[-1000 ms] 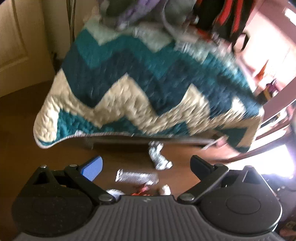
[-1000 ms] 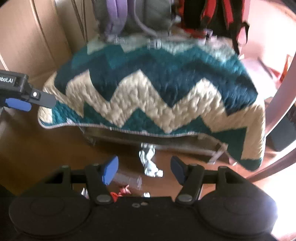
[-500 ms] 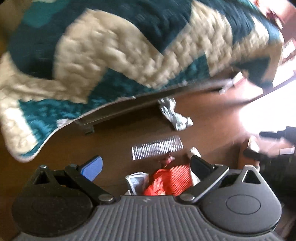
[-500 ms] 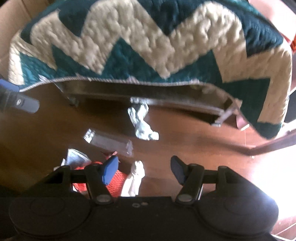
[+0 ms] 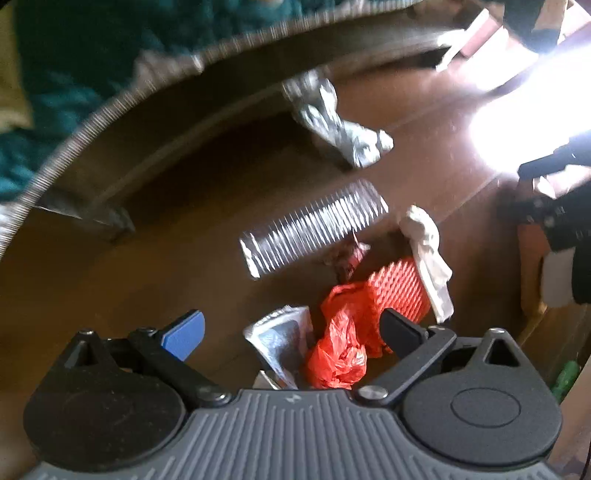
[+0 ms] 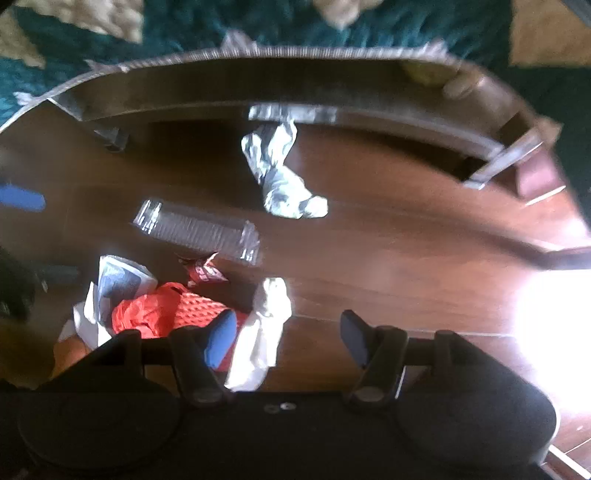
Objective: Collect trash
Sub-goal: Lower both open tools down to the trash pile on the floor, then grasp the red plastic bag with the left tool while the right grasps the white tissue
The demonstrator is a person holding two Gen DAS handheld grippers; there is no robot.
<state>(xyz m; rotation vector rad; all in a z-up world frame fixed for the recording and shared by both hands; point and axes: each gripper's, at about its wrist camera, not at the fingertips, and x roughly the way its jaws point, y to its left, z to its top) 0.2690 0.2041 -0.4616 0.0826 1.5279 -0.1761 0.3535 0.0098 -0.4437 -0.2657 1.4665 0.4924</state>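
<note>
Your left tongs (image 5: 291, 334) stand open above the floor (image 5: 147, 288), nothing gripped, a red bag (image 5: 340, 354) between their tips. Your right tongs (image 6: 290, 334) are open too, a white tissue (image 6: 262, 332) just inside the left tip; a foil scrap (image 6: 280, 173) lies ahead near the bed's quilt (image 6: 258, 22).

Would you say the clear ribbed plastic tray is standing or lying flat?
Lying flat: the clear ribbed tray rests lengthwise on the wooden floor.

Left gripper (image 5: 291, 334) pointing down, fingers spread wide, right gripper (image 6: 284, 334) likewise, both empty
</note>
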